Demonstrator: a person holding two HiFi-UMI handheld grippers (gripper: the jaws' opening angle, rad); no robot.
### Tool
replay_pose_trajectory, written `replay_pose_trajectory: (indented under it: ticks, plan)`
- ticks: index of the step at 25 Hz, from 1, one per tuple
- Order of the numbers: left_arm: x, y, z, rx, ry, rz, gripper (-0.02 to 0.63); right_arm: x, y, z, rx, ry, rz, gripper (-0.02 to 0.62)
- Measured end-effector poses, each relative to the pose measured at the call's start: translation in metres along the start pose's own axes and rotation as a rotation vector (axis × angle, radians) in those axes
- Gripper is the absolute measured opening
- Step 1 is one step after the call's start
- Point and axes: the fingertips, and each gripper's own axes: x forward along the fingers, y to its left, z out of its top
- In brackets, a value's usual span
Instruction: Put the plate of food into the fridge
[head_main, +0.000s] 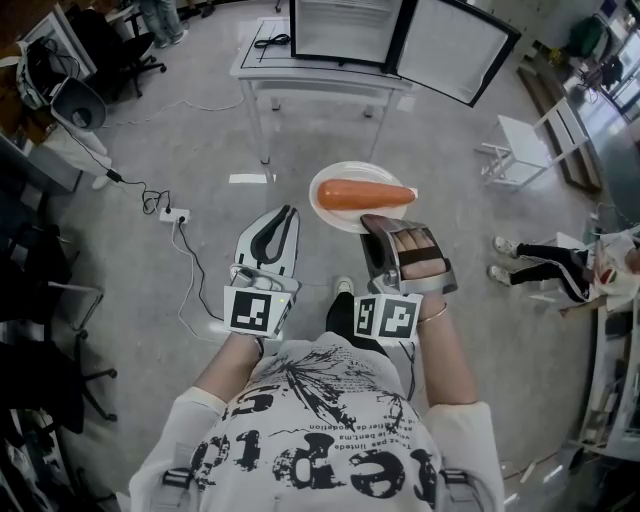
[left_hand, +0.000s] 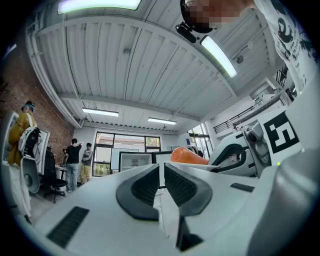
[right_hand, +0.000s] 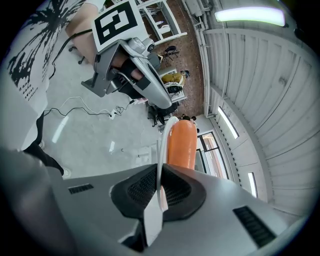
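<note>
The right claw (head_main: 385, 222) is clamped on the near rim of a white plate (head_main: 335, 212). In the right gripper view the thin rim (right_hand: 161, 160) stands edge-on between the two ribbed pads, which press on it from both sides. An orange carrot (head_main: 365, 194) lies lengthwise across the plate, just beyond the right claw's tips and off the pads. From that claw's own camera, the carrot (right_hand: 181, 142) rises straight ahead of the jaws.

The left claw (head_main: 283, 215) hangs beside the right one, a little apart from the plate's left edge and not touching it. Its pads (left_hand: 182, 186) are drawn nearly together with only a slit between them, and nothing sits in it. In the left gripper view the carrot (left_hand: 187, 156) shows just to the right of those jaws.

Well ahead of both claws, a small fridge (head_main: 345, 30) stands on a white desk (head_main: 262, 62). Its door (head_main: 455, 45) is swung open to the right. Plate and carrot are in the air above the grey floor, well short of the fridge. A white power strip (head_main: 173, 214) lies on the floor to the left of the left claw.
</note>
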Motion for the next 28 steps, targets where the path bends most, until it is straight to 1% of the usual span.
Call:
replay_pose_trajectory:
  ticks: [5,9,13,17,21,24,28]
  plan:
    - [0.041,0.008,-0.015,-0.002,0.019,0.021,0.037,0.037,-0.011,-0.023,-0.002,-0.014,0.015,0.018]
    - [0.096,0.013,-0.027,-0.005,0.028,0.031,0.037,0.076,-0.033,-0.054,-0.001,-0.019,0.008,0.018]
    - [0.149,0.015,-0.039,0.012,0.029,0.02,0.037,0.115,-0.052,-0.089,0.008,-0.02,0.003,0.018]
    - [0.206,0.023,-0.043,0.016,0.028,0.039,0.037,0.156,-0.077,-0.123,-0.002,-0.031,0.007,0.018]
    - [0.254,0.028,-0.046,0.016,0.029,0.06,0.037,0.19,-0.1,-0.148,-0.016,-0.058,0.009,0.018]
    - [0.281,0.031,-0.047,0.014,0.027,0.077,0.037,0.21,-0.115,-0.163,-0.018,-0.079,0.006,0.018]
    - [0.303,0.037,-0.048,0.02,0.035,0.093,0.037,0.23,-0.125,-0.176,-0.007,-0.096,0.012,0.018]
